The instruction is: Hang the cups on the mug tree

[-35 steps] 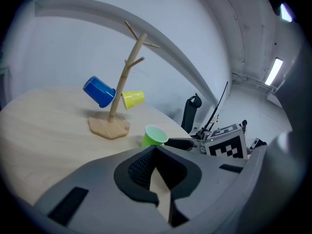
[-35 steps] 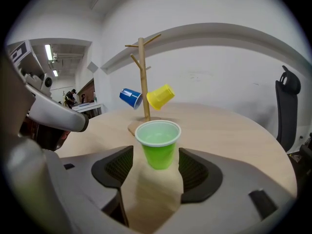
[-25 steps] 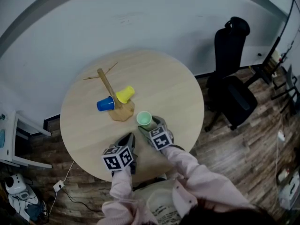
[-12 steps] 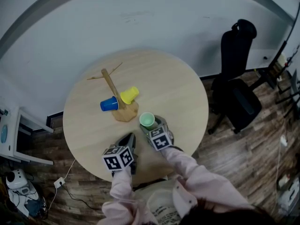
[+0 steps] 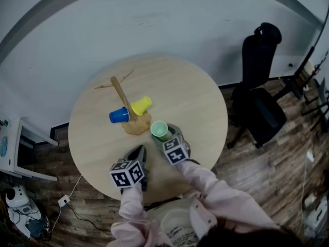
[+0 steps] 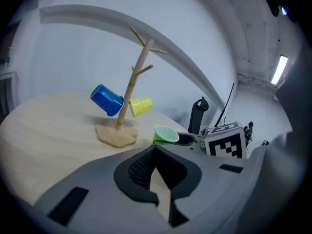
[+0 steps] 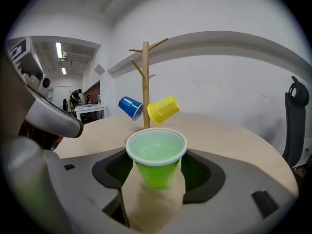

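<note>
A round table (image 5: 190, 102) of pale wood stands on a floor (image 5: 257, 158) of dark wooden planks, close to a plain, pale grey-white wall (image 5: 154, 14) crossed by a long grey band (image 5: 46, 19). To the table's right, a black office chair (image 5: 259, 86) with a high back is turned away from it. At the left edge stands a white piece of furniture (image 5: 20, 153). Below it, a thin cable with a white plug (image 5: 64, 202) lies on the planks, near a small white device (image 5: 18, 202). The right gripper view looks into a farther space with a white desk (image 7: 90, 110) under bright ceiling strip lights (image 7: 59, 50). Another strip light (image 6: 280, 68) glows in the left gripper view.
</note>
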A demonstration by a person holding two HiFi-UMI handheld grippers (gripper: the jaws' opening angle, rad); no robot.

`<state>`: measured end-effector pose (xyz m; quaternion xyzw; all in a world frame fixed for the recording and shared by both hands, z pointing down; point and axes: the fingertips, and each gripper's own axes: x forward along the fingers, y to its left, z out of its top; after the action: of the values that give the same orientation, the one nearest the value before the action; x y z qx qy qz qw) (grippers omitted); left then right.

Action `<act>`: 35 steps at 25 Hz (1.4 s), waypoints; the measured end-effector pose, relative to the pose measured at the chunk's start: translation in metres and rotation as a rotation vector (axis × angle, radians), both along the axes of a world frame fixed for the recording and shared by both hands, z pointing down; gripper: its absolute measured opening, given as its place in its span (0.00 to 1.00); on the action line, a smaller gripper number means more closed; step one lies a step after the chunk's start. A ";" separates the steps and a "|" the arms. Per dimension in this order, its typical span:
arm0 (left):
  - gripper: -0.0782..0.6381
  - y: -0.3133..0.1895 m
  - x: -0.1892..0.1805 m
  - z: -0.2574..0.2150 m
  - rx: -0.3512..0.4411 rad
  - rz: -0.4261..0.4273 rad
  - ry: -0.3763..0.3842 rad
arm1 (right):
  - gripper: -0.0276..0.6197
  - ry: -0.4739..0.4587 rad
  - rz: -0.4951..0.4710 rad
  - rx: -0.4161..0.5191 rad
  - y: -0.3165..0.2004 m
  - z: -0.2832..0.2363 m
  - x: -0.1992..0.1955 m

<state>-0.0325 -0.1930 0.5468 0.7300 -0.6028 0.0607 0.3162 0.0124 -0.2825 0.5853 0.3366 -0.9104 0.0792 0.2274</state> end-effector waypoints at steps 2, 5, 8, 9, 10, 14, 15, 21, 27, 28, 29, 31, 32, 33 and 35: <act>0.13 -0.001 -0.001 -0.005 0.011 -0.003 -0.002 | 0.52 -0.001 -0.005 0.015 -0.004 -0.008 0.002; 0.13 -0.004 -0.004 -0.017 0.035 -0.006 -0.007 | 0.52 0.001 -0.009 0.044 -0.010 -0.023 0.007; 0.13 -0.005 -0.010 -0.028 0.054 -0.009 -0.016 | 0.52 0.002 -0.003 0.068 -0.015 -0.036 0.011; 0.13 -0.006 -0.011 -0.033 0.061 -0.007 -0.020 | 0.52 0.004 -0.001 0.077 -0.018 -0.040 0.013; 0.13 -0.007 -0.013 -0.038 0.070 -0.005 -0.024 | 0.52 0.008 -0.003 0.088 -0.021 -0.046 0.013; 0.13 -0.014 -0.020 -0.061 0.119 -0.002 -0.031 | 0.52 0.037 -0.016 0.140 -0.031 -0.066 0.012; 0.13 -0.016 -0.022 -0.067 0.131 -0.002 -0.029 | 0.52 0.042 -0.016 0.150 -0.034 -0.071 0.012; 0.13 -0.023 -0.033 -0.087 0.168 0.017 -0.061 | 0.52 0.067 -0.012 0.196 -0.044 -0.092 0.007; 0.13 -0.029 -0.040 -0.100 0.193 0.041 -0.072 | 0.52 0.087 -0.010 0.227 -0.053 -0.108 0.003; 0.13 -0.030 -0.042 -0.102 0.199 0.041 -0.075 | 0.52 0.091 -0.009 0.234 -0.055 -0.110 0.003; 0.13 -0.032 -0.044 -0.104 0.206 0.039 -0.078 | 0.52 0.096 -0.009 0.241 -0.057 -0.112 0.003; 0.13 -0.034 -0.047 -0.109 0.218 0.037 -0.083 | 0.52 0.106 -0.012 0.254 -0.059 -0.116 0.002; 0.13 -0.036 -0.047 -0.112 0.223 0.038 -0.084 | 0.52 0.111 -0.014 0.259 -0.061 -0.119 0.001; 0.13 -0.037 -0.048 -0.115 0.229 0.040 -0.084 | 0.52 0.116 -0.016 0.265 -0.062 -0.122 0.000; 0.13 -0.039 -0.049 -0.120 0.239 0.046 -0.086 | 0.52 0.128 -0.020 0.278 -0.066 -0.128 -0.001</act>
<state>-0.0812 -0.2320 0.4266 0.7727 -0.6020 0.0269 0.1996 0.0110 -0.3484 0.4573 0.3603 -0.8994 -0.0715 0.2368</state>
